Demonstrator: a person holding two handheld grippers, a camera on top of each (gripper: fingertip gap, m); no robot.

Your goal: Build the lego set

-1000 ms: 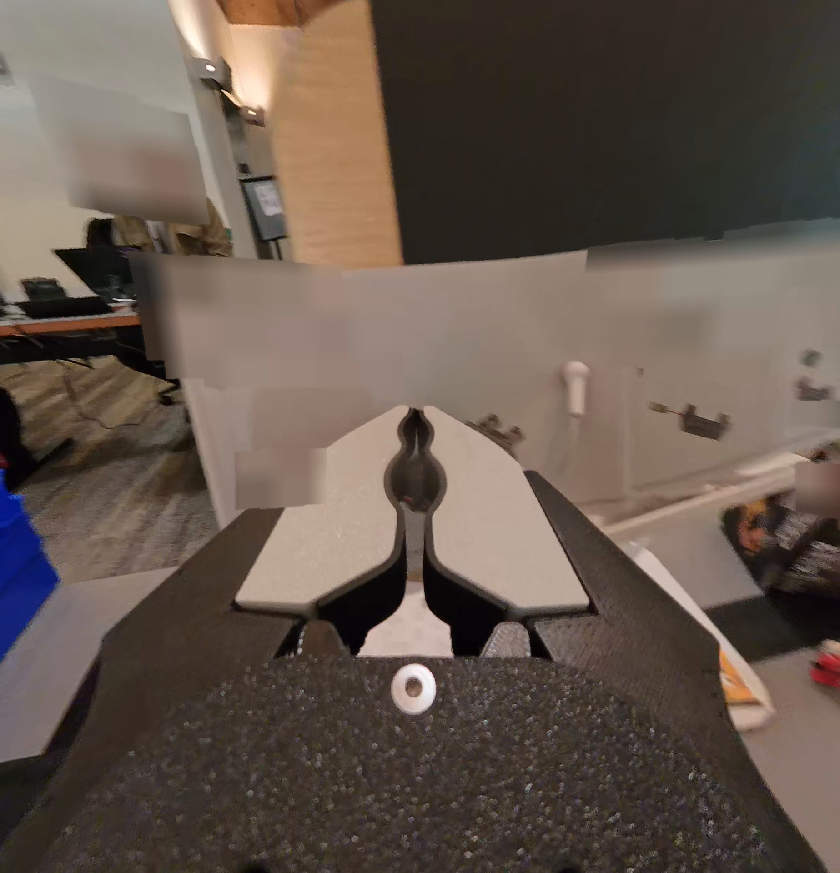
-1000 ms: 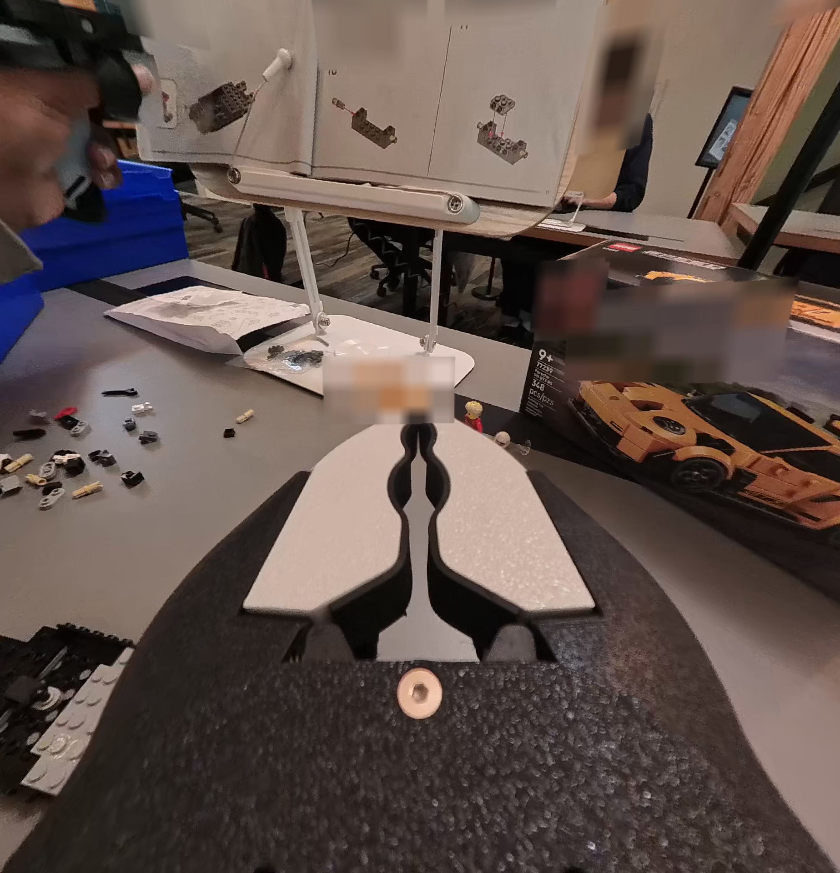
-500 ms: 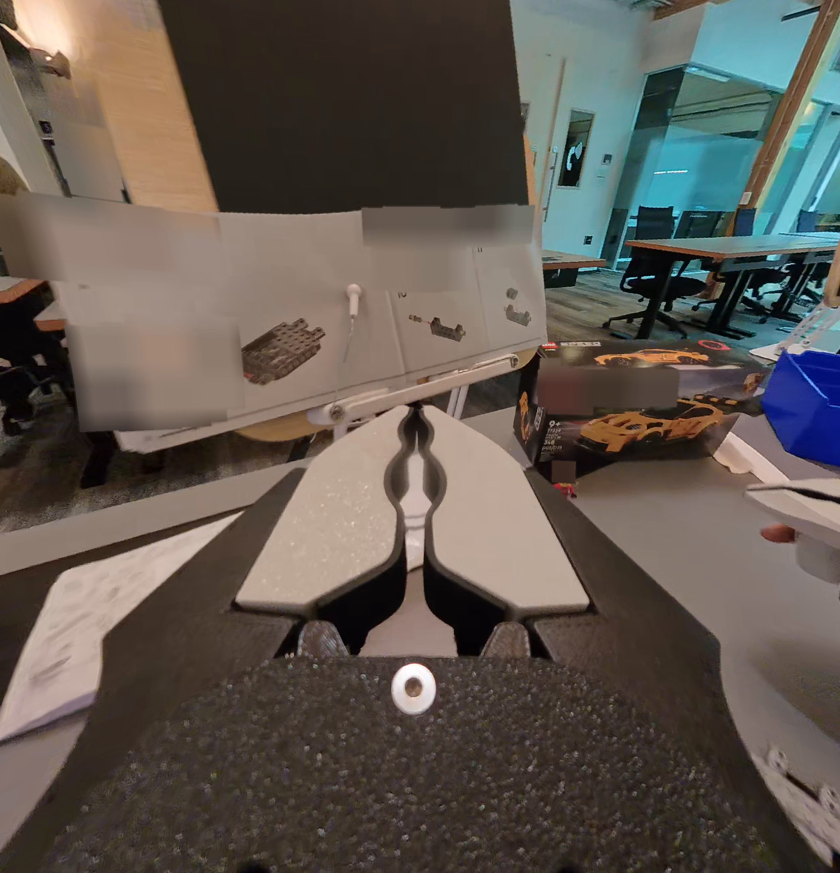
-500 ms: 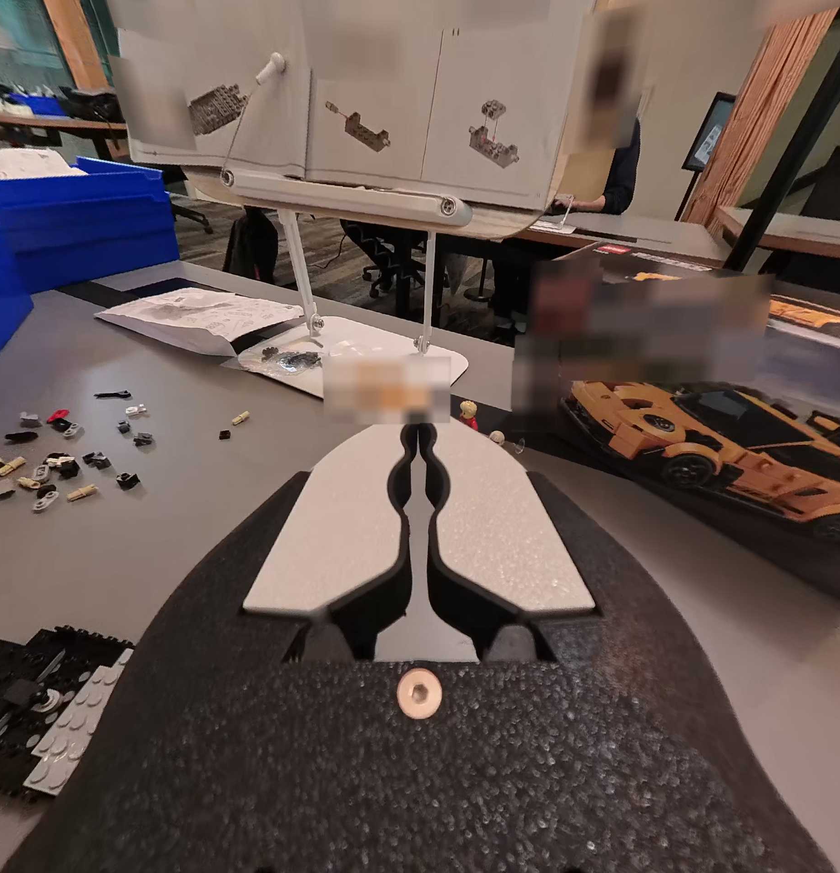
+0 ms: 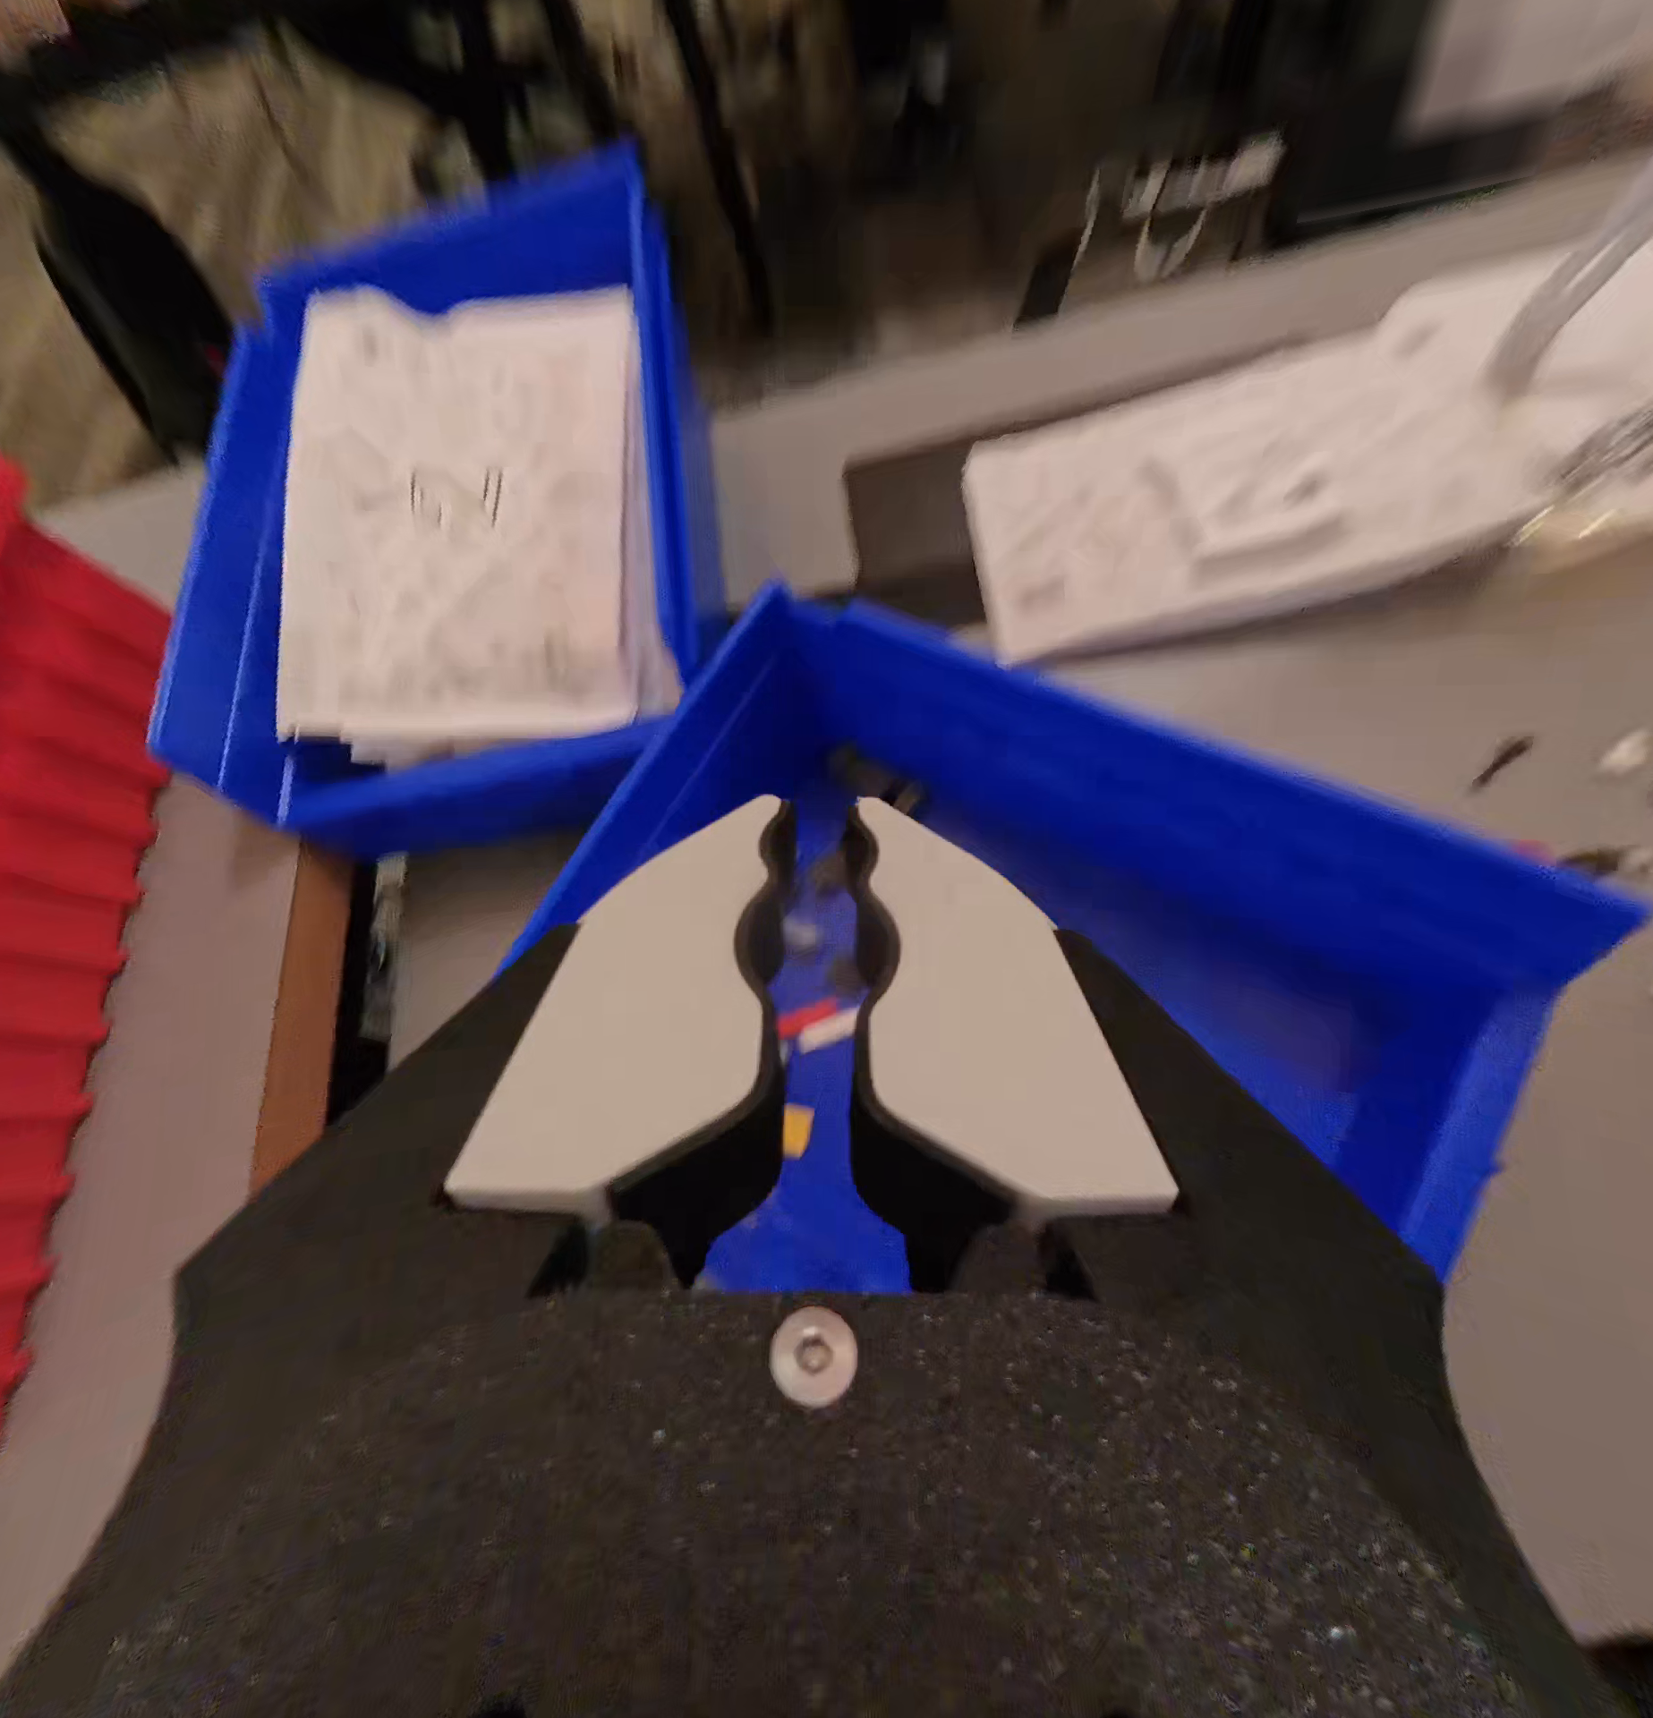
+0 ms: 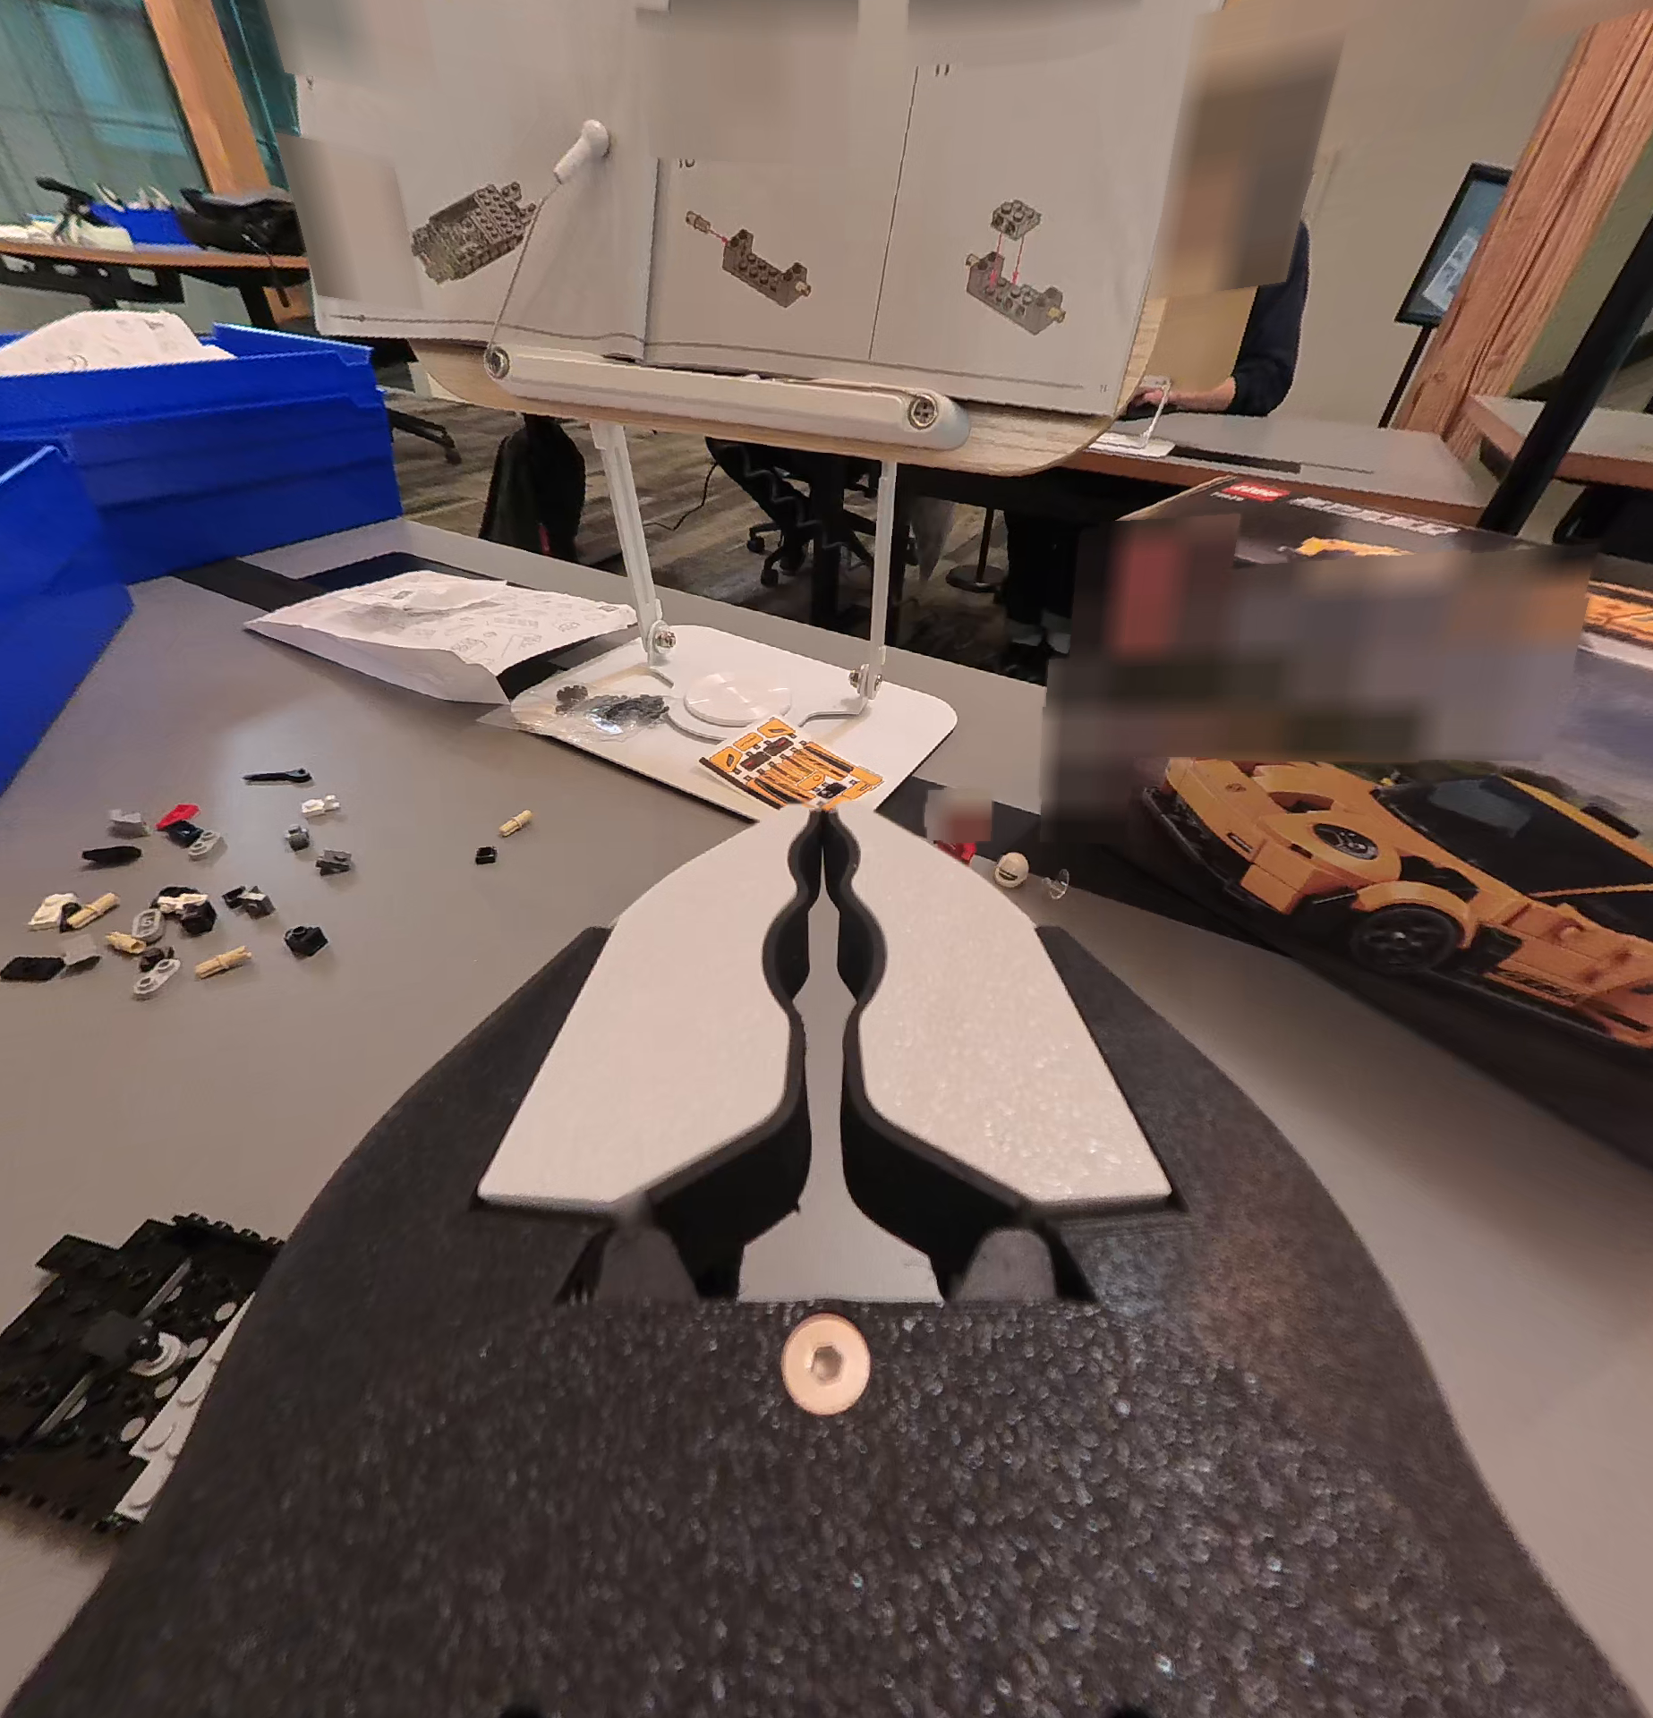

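From where I stand, writing shows on the set's box (image 6: 1362, 707), mostly under a mosaic patch, with a small red logo at its top edge. The open instruction booklet (image 6: 767, 232) carries tiny step numbers, too small to make out. The orange sticker sheet (image 6: 790, 767) and the paper bags (image 6: 432, 623) bear print that I cannot make out.
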